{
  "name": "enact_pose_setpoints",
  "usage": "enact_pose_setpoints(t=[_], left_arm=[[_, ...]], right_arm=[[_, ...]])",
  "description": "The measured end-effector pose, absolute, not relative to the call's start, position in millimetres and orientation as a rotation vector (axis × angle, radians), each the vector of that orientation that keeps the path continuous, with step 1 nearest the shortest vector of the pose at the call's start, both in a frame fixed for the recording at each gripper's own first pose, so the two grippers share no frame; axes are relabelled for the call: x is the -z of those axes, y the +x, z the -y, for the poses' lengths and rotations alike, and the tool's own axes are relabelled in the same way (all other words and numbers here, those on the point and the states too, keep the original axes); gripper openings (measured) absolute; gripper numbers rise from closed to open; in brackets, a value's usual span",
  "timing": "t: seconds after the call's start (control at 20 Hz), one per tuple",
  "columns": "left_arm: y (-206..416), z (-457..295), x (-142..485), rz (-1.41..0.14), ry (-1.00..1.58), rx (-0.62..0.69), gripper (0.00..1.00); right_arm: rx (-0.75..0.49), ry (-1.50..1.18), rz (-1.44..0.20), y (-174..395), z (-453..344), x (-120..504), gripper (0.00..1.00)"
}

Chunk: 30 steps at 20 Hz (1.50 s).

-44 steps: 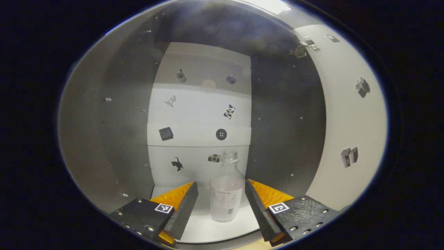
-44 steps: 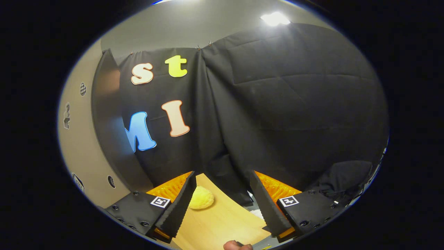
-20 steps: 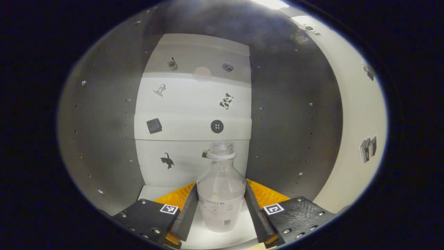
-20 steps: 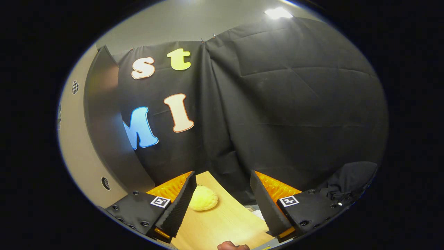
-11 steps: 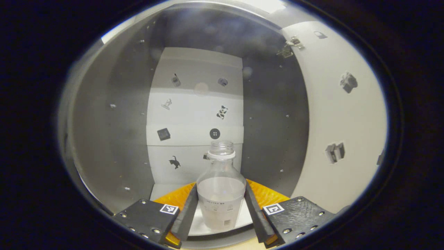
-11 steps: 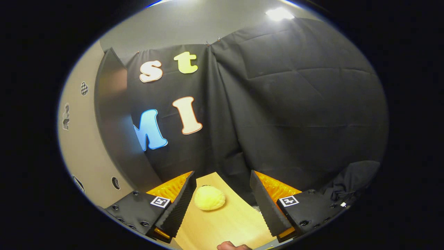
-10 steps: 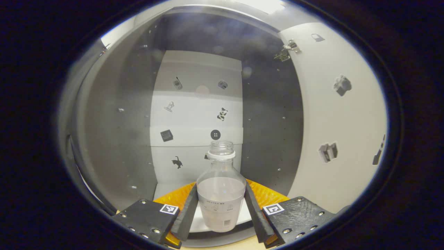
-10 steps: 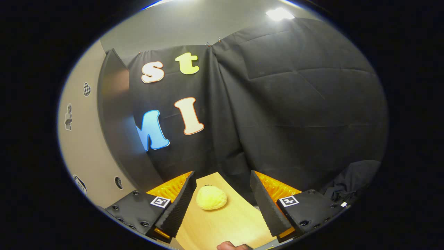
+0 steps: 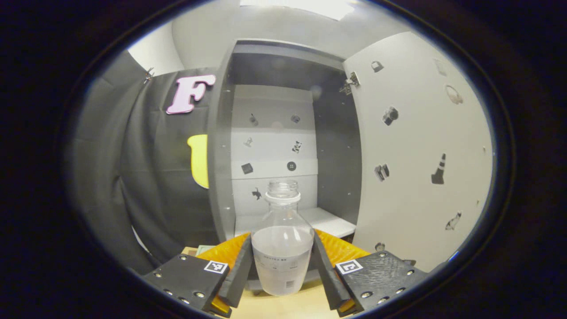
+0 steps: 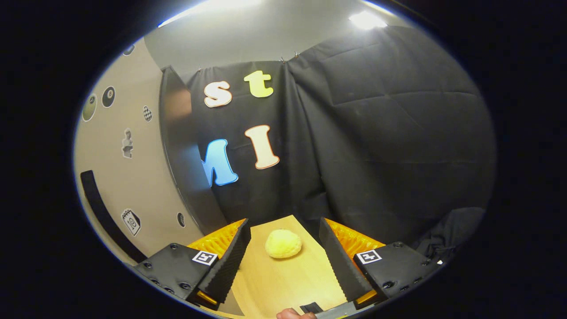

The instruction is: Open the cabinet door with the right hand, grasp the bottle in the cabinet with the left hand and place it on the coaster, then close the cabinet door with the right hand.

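Observation:
A clear bottle with a white neck ring and no cap sits between the fingers of my left gripper, which is shut on its body. The bottle is held upright in front of the grey cabinet, outside its opening, above the wooden table edge. The cabinet door stands open on the right of the left gripper view, covered in small stickers. My right gripper is open over the wooden table with nothing between its fingers. The door shows at the left of the right gripper view.
A round yellow object lies on the wooden table ahead of the right gripper. A fingertip shows at the bottom edge of that view. The white cabinet shelf lies behind the bottle. Black cloth hangs left of the cabinet.
The left gripper closed on the bottle and drew it back out of the cabinet; the cabinet now looks farther away. The right gripper shifted slightly, so more of the door shows.

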<state>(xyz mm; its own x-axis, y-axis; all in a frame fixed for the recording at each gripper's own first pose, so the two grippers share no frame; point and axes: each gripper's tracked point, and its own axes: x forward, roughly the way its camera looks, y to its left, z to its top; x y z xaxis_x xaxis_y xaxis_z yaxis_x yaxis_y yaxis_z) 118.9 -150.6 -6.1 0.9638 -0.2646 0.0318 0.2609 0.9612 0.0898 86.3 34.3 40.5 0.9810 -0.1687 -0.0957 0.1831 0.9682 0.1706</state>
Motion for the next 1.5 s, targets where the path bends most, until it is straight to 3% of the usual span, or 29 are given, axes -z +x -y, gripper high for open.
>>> enact_pose_setpoints(t=[0.5,0.6,0.65,0.75,1.2,1.5], left_arm=[[27.1,89.8,143.8,0.049,0.034,0.135,0.72],[22.7,84.0,180.6,0.030,0.013,0.115,0.76],[20.7,82.0,196.1,0.022,0.004,0.104,0.75],[16.7,81.7,227.0,0.007,-0.007,0.100,0.73],[34.5,88.7,321.6,-0.038,0.111,0.100,0.74],[26.8,83.6,353.7,-0.032,0.035,0.105,0.73]], right_arm=[[0.092,0.120,-0.098,44.9,-59.9,-34.8,0.98],[0.060,0.155,-0.122,48.9,-68.1,-29.3,0.98],[0.038,0.179,-0.121,49.4,-73.9,-29.6,0.93],[0.014,0.203,-0.094,52.7,-74.1,-39.0,0.98],[0.057,0.154,-0.110,59.6,-70.6,-18.6,0.98],[0.100,0.150,-0.170,50.9,-68.9,7.7,0.98]])
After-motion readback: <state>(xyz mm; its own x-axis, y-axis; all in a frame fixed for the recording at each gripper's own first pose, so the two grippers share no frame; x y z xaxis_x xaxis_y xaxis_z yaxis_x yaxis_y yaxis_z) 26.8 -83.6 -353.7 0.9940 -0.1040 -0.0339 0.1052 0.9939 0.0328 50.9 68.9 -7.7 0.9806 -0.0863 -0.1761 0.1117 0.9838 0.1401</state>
